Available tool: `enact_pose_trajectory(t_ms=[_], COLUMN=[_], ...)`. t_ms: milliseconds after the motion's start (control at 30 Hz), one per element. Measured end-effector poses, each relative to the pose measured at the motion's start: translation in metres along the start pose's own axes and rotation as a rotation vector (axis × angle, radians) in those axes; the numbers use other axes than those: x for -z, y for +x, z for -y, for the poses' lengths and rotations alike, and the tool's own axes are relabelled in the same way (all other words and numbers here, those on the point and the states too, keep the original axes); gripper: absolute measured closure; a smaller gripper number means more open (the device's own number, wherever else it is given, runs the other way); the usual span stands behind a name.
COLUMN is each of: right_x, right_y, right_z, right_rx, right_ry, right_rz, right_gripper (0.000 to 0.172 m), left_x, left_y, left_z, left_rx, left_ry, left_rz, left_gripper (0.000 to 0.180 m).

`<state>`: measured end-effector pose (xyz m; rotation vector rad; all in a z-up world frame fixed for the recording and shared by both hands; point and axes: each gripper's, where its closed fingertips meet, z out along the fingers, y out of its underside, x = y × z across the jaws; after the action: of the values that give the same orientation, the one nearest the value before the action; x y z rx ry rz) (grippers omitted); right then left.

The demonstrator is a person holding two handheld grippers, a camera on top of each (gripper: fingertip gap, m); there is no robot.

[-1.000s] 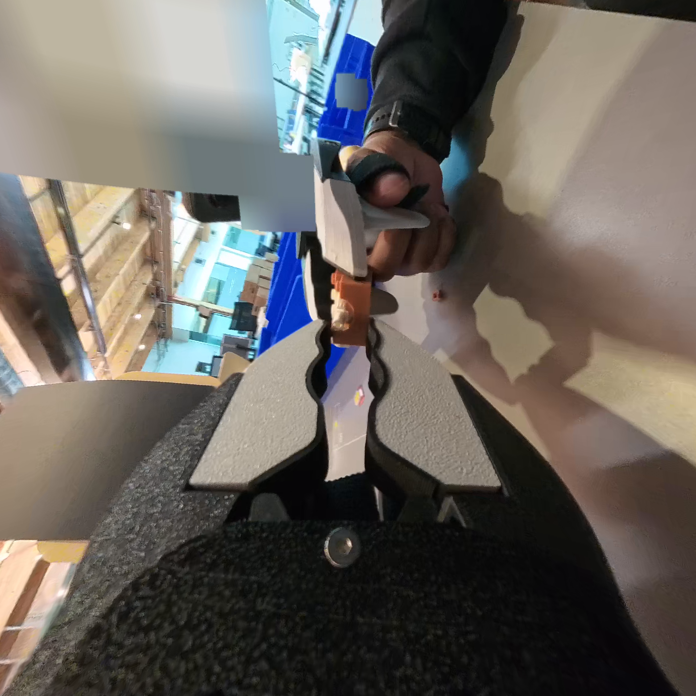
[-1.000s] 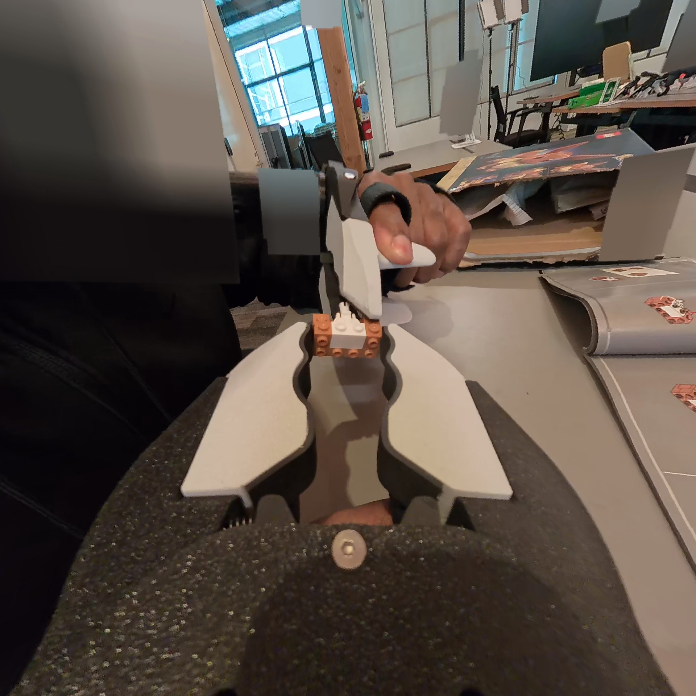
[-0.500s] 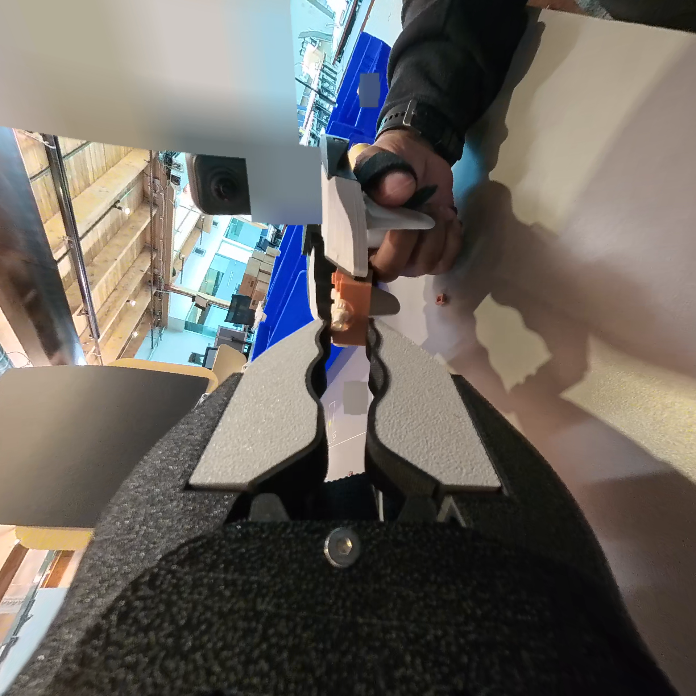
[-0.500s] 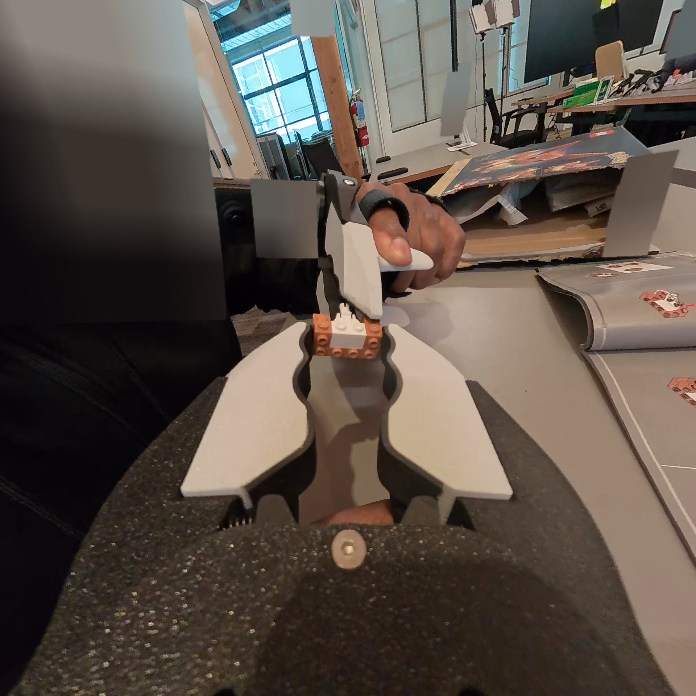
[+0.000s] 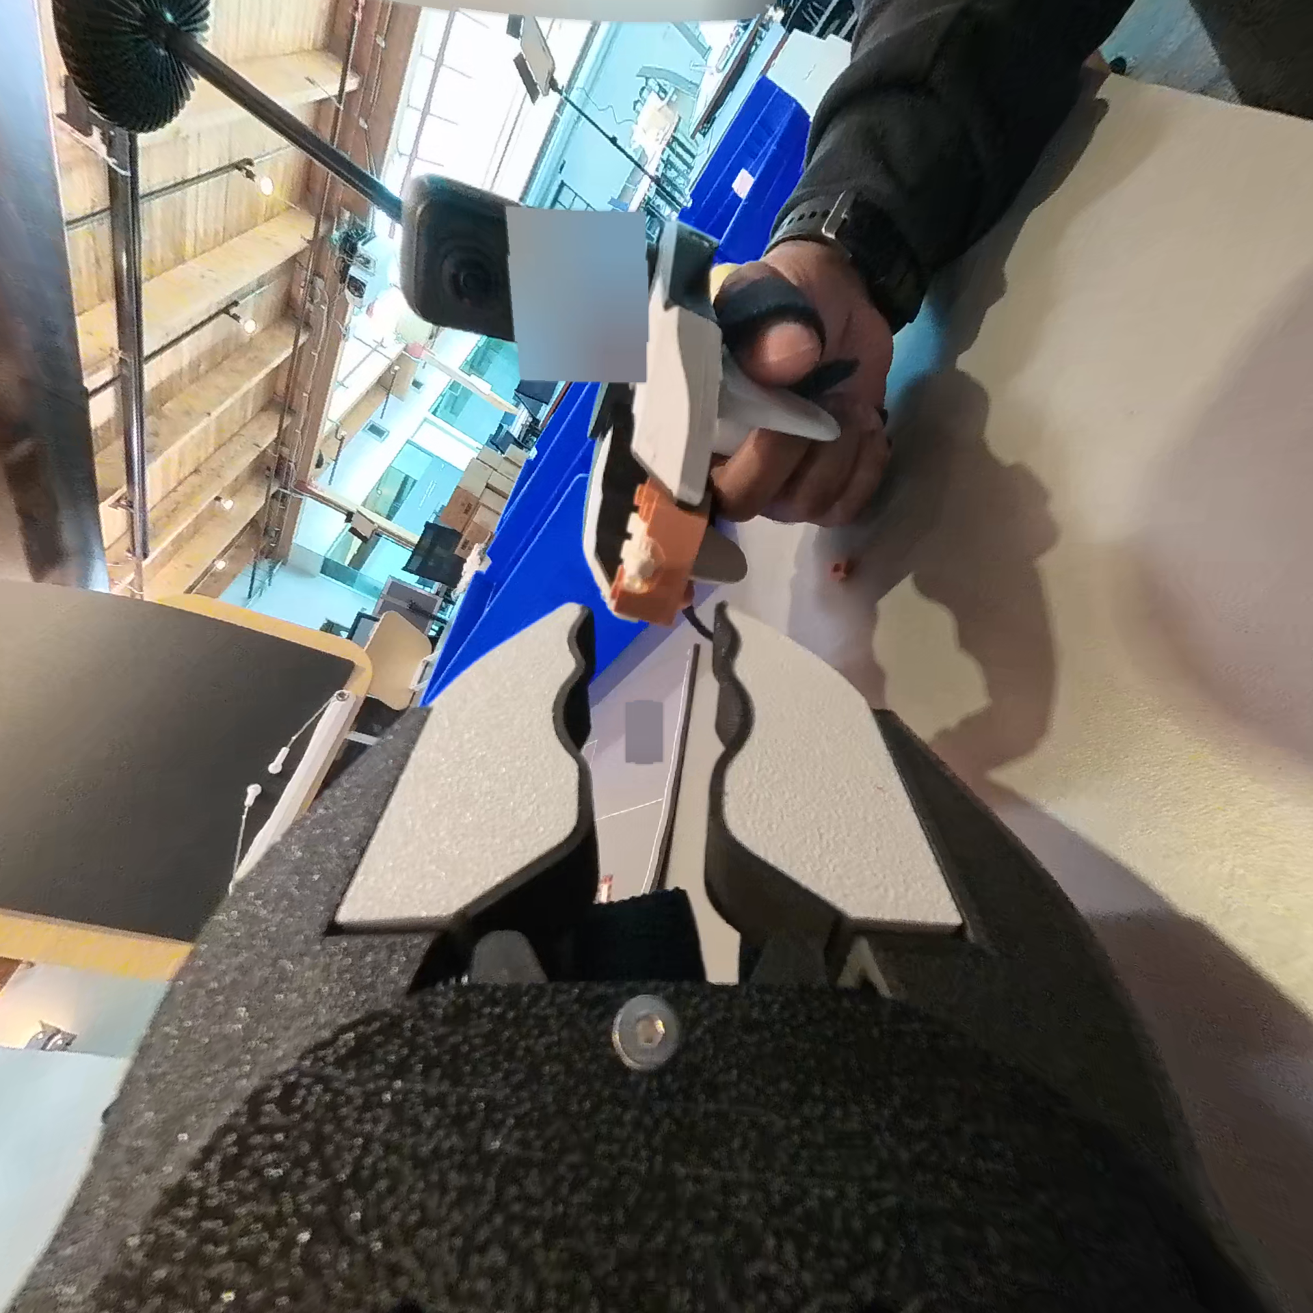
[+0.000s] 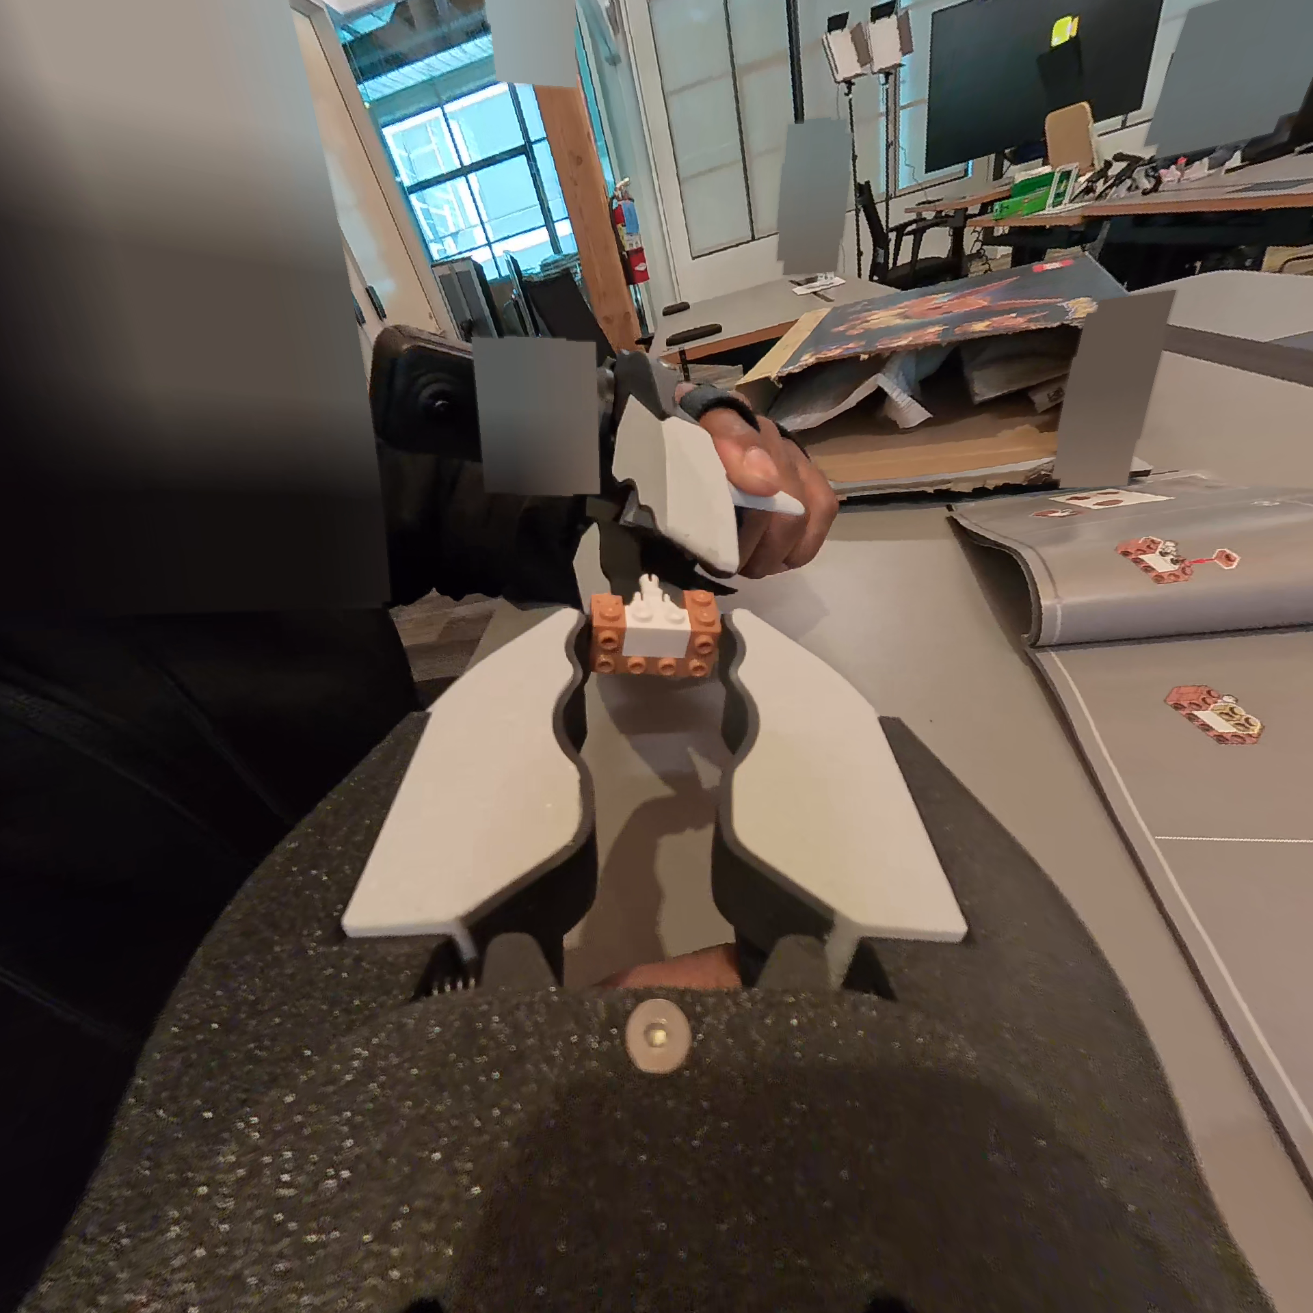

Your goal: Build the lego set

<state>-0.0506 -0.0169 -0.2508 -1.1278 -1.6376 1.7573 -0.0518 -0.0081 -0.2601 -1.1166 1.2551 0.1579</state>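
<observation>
My right gripper (image 6: 654,639) is shut on a small brown brick assembly (image 6: 664,664) with a white brick (image 6: 657,632) on top. Both pads press on its ends and hold it above the grey table (image 6: 888,639). In the left wrist view the same assembly (image 5: 657,561) shows orange, gripped between the right gripper's fingers (image 5: 678,412). My left gripper (image 5: 650,618) is open and empty, its tips just short of the assembly and apart from it. In the right wrist view its fingers (image 6: 682,490) hang just beyond the assembly, held by a hand (image 6: 774,511).
An open instruction booklet (image 6: 1137,568) lies on the table at the right. A torn cardboard box (image 6: 924,398) stands behind it. A tiny red piece (image 5: 840,567) lies on the table near the hand. Blue bins (image 5: 540,511) stand beyond the table's edge. Left and right tips are no more than a few centimetres apart.
My left gripper was shut on the brick assembly; its jaws have opened and it has drawn back a little. My right gripper has kept its hold on the assembly.
</observation>
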Motion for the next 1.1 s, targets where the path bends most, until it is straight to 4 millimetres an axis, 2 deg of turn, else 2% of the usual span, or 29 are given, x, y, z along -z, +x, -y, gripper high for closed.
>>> enact_pose_trajectory(t_ms=[100,267,433,533,633,733,833,933,1100], right_x=[-0.001,-0.003,-0.004,-0.002,0.001,0.0,-0.001,0.0,0.007], right_y=[-0.001,-0.003,-0.002,0.005,0.013,0.013,0.021,0.027,0.028], right_z=[0.0,-0.002,-0.004,-0.007,-0.012,-0.017,-0.034,-0.06,-0.091], right_rx=[-0.003,0.0,0.006,0.05,0.142,0.224,0.302,0.353,0.312], right_ry=[0.0,-0.007,-0.014,-0.035,-0.086,-0.136,-0.259,-0.449,-0.663], right_rz=[0.006,0.012,0.005,-0.033,-0.095,-0.117,-0.168,-0.203,-0.19], right_gripper=[0.138,0.138,0.138,0.138,0.138,0.138,0.138,0.138,0.137], left_x=[-0.002,-0.003,-0.003,-0.004,-0.001,0.002,0.001,0.001,-0.001], left_y=[0.002,0.0,0.001,0.008,0.02,0.023,0.021,0.03,0.038], left_z=[-0.001,-0.001,-0.003,-0.013,-0.028,-0.025,-0.033,-0.052,-0.062], left_rx=[-0.015,-0.046,-0.027,0.1,0.327,0.553,0.644,0.557,0.523], left_ry=[-0.007,-0.004,-0.011,-0.04,-0.091,-0.059,-0.099,-0.222,-0.302], left_rz=[0.002,0.031,0.01,-0.069,-0.2,-0.291,-0.308,-0.313,-0.329], left_gripper=[0.148,0.164,0.164,0.163,0.152,0.149,0.148,0.149,0.15])
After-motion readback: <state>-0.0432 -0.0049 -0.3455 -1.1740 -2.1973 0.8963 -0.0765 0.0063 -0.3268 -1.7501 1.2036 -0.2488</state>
